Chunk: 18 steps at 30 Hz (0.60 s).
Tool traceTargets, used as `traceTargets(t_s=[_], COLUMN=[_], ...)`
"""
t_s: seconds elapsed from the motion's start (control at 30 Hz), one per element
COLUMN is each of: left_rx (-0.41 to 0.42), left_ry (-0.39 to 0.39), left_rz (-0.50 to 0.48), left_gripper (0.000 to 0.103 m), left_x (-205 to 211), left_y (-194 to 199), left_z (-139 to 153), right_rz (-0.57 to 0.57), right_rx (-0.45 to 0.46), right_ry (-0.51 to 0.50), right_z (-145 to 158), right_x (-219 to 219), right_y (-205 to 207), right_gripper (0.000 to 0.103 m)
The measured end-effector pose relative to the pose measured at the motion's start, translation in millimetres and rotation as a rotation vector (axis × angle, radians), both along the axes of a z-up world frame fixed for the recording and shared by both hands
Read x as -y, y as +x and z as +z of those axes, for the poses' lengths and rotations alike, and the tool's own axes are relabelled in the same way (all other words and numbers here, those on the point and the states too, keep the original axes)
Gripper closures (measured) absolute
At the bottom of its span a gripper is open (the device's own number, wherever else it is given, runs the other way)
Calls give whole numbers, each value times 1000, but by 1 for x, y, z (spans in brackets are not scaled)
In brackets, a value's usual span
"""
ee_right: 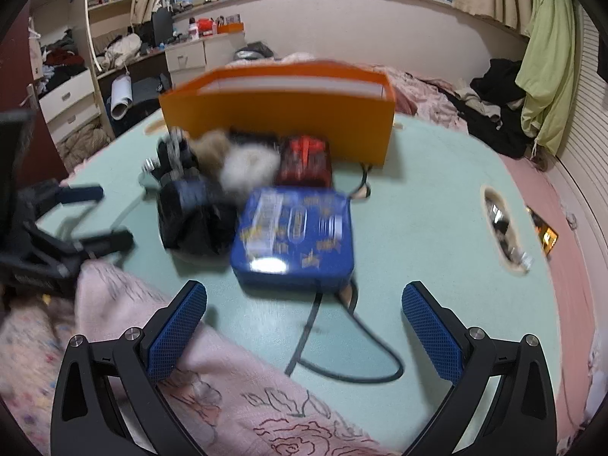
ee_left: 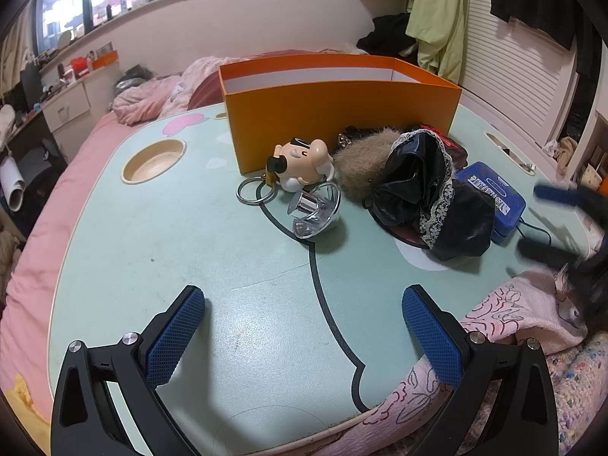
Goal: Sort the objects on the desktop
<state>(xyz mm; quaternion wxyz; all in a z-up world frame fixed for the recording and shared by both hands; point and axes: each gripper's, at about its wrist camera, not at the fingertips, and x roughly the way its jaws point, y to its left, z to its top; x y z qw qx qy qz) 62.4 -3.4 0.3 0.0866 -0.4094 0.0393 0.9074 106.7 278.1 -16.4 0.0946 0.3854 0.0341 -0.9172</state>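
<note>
Sorting looks barely begun, if at all. The orange box (ee_left: 342, 114) stands at the far side of the pale green surface (ee_left: 152, 250); what shows of its white inner wall is bare, though its floor is hidden from both views. Everything to be sorted lies in a cluster just in front of it — a cartoon figure keychain (ee_left: 302, 161) with its metal ring (ee_left: 255, 191), a clear glass dish (ee_left: 317, 211) tipped on its side, a tan fur pom (ee_left: 361, 165), a black lace-trimmed pouch (ee_left: 429, 197), and a blue tin (ee_right: 294, 237) at the near right of the pile. A red packet (ee_right: 304, 161) sits behind the tin, close to the box wall; blur in the right wrist view keeps me from reading it better. Left claw (ee_left: 302, 336) hangs low over bare surface, spread wide, nothing between the pads. Right claw (ee_right: 304, 336) equally wide and empty, aimed at the blue tin, a dark cable (ee_right: 342, 349) running beneath it. Judgement: all items remain — the tin seems the likeliest first pick.
</note>
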Motion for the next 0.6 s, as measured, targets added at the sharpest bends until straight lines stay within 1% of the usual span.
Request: traceTargets(t_s=[0.1,0.17,0.23,0.3,0.33,0.4,0.43,0.47,0.53,0.6], left_rx=[-1,-1,-1,-1,-2,-2,-2,-3,-5,-6], left_ry=[0,0,1,0,0,1,1,1,2,2], left_rz=[0,-1,-1,-1,-1,-2,-2,-2,-3,-3], left_gripper=[0,0,0,0,0,0,0,0,0,0], left_x=[0,0,0,0,0,0,0,0,-1,-2], left_y=[0,0,0,0,0,0,1,1,0,0], left_z=[0,0,0,0,0,0,0,0,2,3], right_rz=[19,40,72,117,132,144,150,155,142,103], right_rx=[-25,-19,23,104,152,246,302,364,495,577], right_ry=[-68,-133,-203,-271,-285,-262,-240,-228,-235,-226], right_z=[43,73,93,108,112,109,102,93,70,48], right_x=[-1,3,12,29,40,65,77,87,101,109], right_y=[-14,-32,-56,-91,-113,-157,-177,-195,-227,-248], right_gripper=[0,0,0,0,0,2,5,11,18,24])
